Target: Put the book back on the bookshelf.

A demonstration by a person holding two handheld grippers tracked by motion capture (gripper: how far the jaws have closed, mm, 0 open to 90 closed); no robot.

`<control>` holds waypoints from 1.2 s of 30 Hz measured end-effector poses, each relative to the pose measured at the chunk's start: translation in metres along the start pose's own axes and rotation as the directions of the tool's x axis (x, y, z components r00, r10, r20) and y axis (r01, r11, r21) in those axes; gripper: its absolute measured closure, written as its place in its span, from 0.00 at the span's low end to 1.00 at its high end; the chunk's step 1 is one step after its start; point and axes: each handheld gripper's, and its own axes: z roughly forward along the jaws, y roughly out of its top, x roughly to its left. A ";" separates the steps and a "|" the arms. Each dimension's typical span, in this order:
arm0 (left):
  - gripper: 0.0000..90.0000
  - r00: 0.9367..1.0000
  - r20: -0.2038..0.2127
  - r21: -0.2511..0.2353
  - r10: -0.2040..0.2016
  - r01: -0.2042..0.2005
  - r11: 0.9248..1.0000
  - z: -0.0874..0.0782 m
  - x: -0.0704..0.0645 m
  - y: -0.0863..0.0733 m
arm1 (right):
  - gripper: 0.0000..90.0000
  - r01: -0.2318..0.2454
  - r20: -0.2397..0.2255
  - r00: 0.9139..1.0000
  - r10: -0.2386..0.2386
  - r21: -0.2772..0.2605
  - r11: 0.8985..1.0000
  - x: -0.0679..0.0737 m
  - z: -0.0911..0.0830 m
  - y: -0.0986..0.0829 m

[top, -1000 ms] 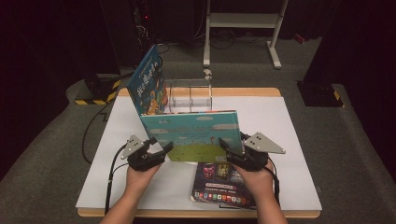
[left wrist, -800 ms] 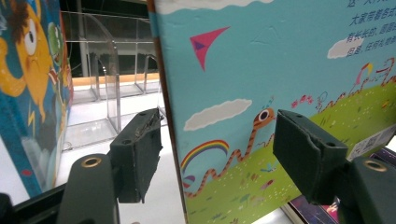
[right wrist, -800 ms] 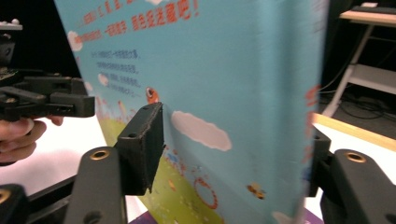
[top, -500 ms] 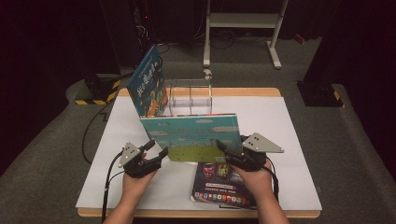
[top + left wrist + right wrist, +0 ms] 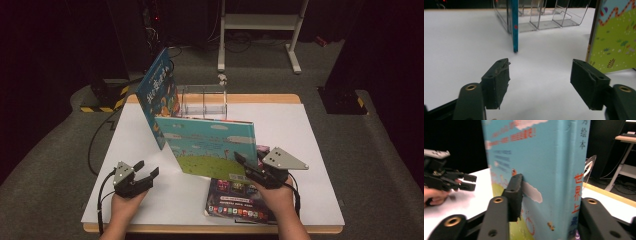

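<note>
Right now my right hand-held gripper [image 5: 248,166] is clamped on the spine edge of the sky-blue picture book [image 5: 210,145], holding it upright on the white counter [image 5: 310,130] — one jaw on the cover, the other behind the spine. My left hand-held gripper [image 5: 141,174] sits low over the counter, jaws spread wide and holding nothing, apart from the book's left edge. Behind, a second blue book [image 5: 159,95] leans against the clear acrylic rack [image 5: 202,100] — and a dark book [image 5: 235,197] lies flat under my right hand.
</note>
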 end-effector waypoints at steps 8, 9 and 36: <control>0.31 1.000 0.015 -0.011 0.013 -0.013 1.000 0.000 -0.002 -0.004 | 0.71 -0.028 0.024 0.999 0.027 0.047 0.999 0.003 -0.007 -0.009; 0.31 1.000 0.015 -0.015 0.016 -0.016 1.000 0.000 -0.002 -0.004 | 0.72 -0.052 0.014 0.999 0.052 0.045 0.998 -0.002 -0.009 -0.012; 0.31 0.999 0.034 -0.051 0.029 -0.027 0.998 -0.004 -0.003 -0.006 | 0.89 -0.043 -0.110 0.993 0.033 -0.091 0.995 0.041 -0.002 0.018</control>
